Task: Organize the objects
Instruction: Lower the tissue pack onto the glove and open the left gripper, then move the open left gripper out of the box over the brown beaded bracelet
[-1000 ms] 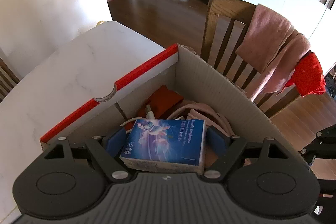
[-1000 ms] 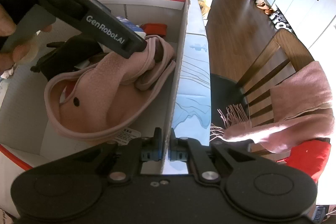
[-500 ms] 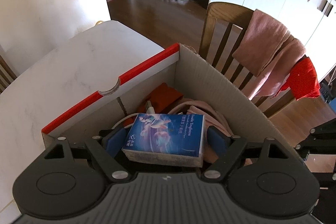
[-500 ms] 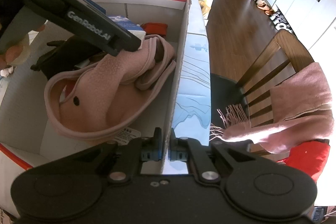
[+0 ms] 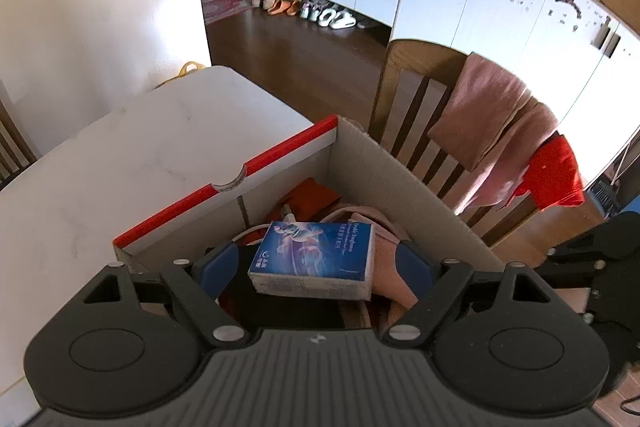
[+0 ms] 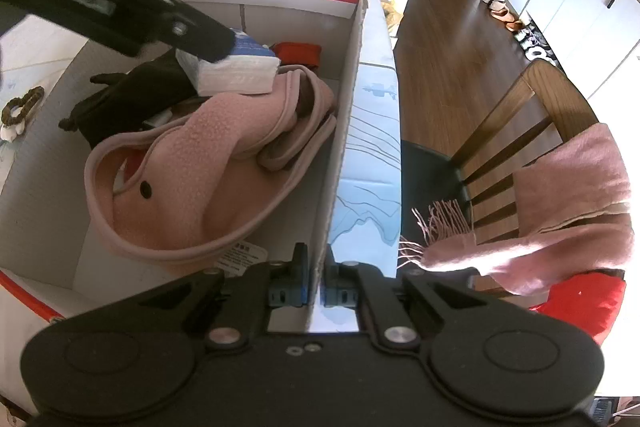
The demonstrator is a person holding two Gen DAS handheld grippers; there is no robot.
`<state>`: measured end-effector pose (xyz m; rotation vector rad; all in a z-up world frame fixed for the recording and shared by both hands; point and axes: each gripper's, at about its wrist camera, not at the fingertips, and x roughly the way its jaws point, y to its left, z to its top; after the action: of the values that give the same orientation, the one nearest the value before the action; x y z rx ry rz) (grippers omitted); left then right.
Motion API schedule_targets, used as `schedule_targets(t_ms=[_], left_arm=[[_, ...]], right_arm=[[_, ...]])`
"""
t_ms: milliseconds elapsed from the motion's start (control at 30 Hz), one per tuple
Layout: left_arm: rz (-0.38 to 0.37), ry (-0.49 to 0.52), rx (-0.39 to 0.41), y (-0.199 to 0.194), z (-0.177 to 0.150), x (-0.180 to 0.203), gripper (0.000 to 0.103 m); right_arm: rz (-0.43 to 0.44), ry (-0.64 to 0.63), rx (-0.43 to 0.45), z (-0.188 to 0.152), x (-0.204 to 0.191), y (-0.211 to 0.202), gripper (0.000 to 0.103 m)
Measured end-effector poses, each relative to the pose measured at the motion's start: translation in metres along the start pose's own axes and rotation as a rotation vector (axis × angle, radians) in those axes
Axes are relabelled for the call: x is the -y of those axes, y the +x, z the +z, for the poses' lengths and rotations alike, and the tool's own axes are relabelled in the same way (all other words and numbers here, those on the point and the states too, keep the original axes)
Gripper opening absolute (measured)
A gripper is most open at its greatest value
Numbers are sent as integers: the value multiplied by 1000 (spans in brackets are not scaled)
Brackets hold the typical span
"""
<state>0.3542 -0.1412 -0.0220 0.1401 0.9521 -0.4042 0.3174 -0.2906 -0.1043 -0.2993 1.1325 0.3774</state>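
Note:
A blue tissue pack [image 5: 314, 259] lies in the red-rimmed cardboard box [image 5: 400, 179], on top of a pink fleece garment [image 6: 192, 167]. My left gripper [image 5: 316, 263] hangs open just above it. Its blue pads stand clear of the pack on both sides. In the right wrist view one of its black fingers [image 6: 200, 35] crosses over the pack [image 6: 240, 67]. My right gripper [image 6: 316, 287] is shut on the box's thin side wall [image 6: 344, 107], one pad on each face of it.
A black cloth [image 6: 132, 95] and a red item [image 6: 298, 51] also lie in the box. The box stands on a white table [image 5: 140, 167]. A wooden chair [image 5: 404, 95] draped with a pink scarf [image 5: 492, 123] and a red cloth [image 5: 554, 175] stands beside it. A brown scrunchie [image 6: 20, 107] lies left of the box.
My left gripper has risen and drawn back from the tissue pack, which stays on the pink garment; gaps now show beside the pads. The right gripper has not moved.

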Motion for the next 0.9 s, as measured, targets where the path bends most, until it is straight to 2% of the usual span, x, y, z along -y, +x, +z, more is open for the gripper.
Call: schedule_targets(t_ms=[300, 433, 600, 900], left_arm=[[-33, -6, 34, -32, -15, -8, 87], [-47, -21, 52, -46, -24, -11, 98], [-49, -46, 77, -65, -35, -19, 99], [-4, -127, 113, -94, -63, -49, 99]], right_arm=[[-3, -7, 1, 0, 1, -1, 5], [-9, -15, 1, 1, 0, -1, 5], [-12, -21, -3, 2, -2, -1, 5], [-15, -31, -6, 2, -3, 1, 5]])
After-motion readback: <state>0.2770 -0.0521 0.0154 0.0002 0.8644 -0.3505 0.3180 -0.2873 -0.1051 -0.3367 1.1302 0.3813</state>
